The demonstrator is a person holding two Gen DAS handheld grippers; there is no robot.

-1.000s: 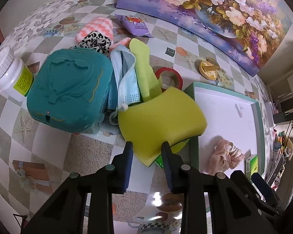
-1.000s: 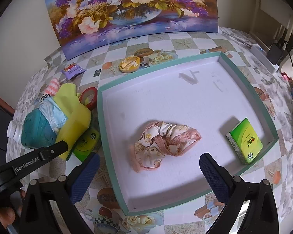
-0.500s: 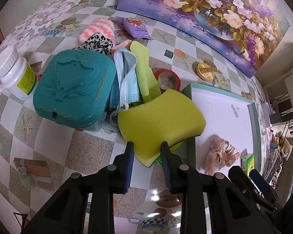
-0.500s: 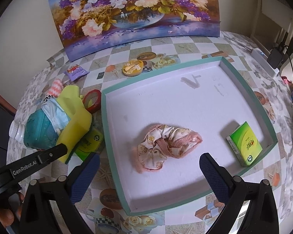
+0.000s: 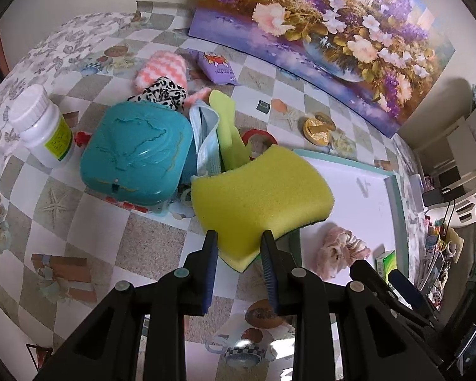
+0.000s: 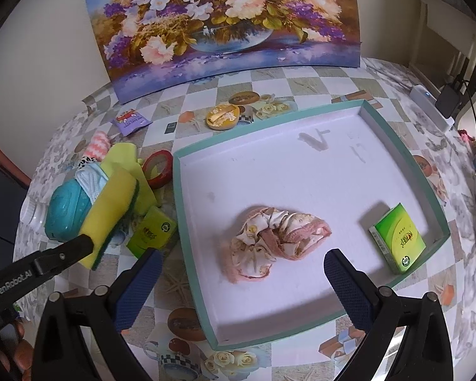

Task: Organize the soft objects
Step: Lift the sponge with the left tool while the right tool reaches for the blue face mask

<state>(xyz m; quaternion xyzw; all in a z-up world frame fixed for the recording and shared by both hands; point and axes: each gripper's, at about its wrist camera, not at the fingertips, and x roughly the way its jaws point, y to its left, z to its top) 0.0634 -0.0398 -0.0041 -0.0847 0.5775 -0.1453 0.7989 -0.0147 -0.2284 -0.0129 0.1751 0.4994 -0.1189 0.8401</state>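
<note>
One yellow sponge (image 5: 260, 190) is clamped by the left gripper (image 5: 239, 247); the right gripper (image 6: 242, 263) is spread empty; two green boxes (image 6: 398, 238) are counted, one (image 6: 151, 233) partly hidden.

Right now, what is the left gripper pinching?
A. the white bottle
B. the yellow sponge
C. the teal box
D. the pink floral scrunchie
B. The left gripper has its two fingers pressed on a corner of the yellow sponge, lifted beside the tray; the pink floral scrunchie lies loose in the tray, and the teal box and white bottle sit untouched on the table.
</note>
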